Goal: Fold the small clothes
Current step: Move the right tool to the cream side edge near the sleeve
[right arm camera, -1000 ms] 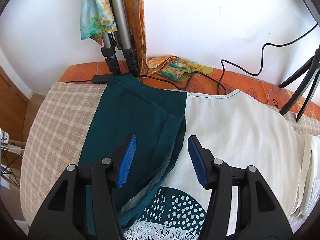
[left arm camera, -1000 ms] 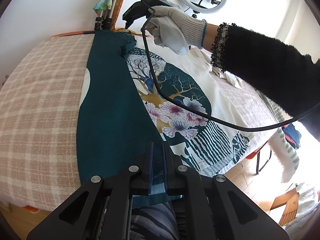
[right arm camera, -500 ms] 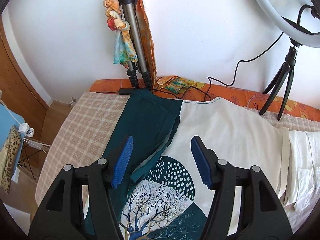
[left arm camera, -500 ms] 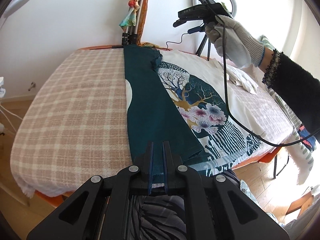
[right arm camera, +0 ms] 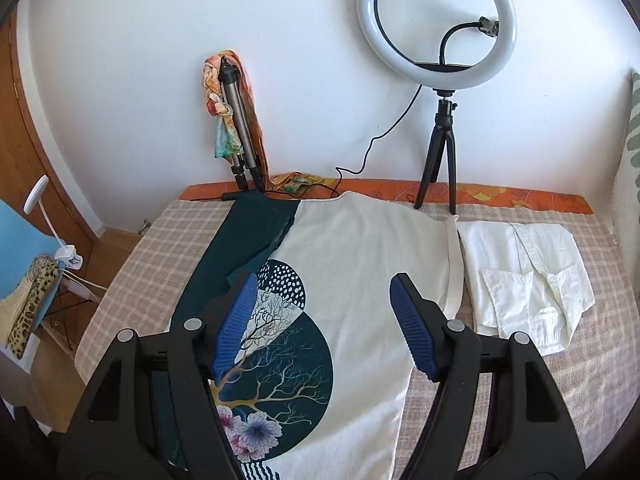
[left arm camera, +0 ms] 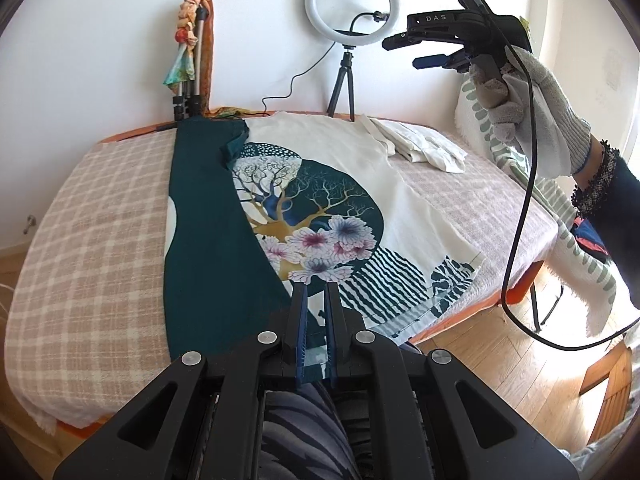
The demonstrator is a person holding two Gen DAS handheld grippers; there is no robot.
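- Left wrist view: the left tongs (left arm camera: 316, 300) are clenched on the near hem of the printed T-shirt (left arm camera: 320, 208), which lies spread along the bed (left arm camera: 88, 216), its dark teal side panel already turned in over the left part of the tree-and-flower print
- Same view: the right tongs (left arm camera: 434, 50) are held high at the far right in a gloved hand (left arm camera: 532, 108), clear of the cloth, a black cable (left arm camera: 520, 216) hanging from them
- Judged from this, one lengthwise fold is made and the other side is not yet turned; the next move calls for the right tongs to come down on the shirt's right edge and bring it across
- The cloth between the left fingers is partly hidden by the tongs' own body, so how many layers are pinched cannot be told
- Right wrist view: the right tongs (right arm camera: 324, 324) stand released and empty above the shirt's cream upper half (right arm camera: 372, 256)
- A folded white garment (right arm camera: 528, 276) lies just right of the shirt; a ring light (right arm camera: 436, 24) on its tripod stands at the far edge
- The shirt's near hem is cut off here by the tongs
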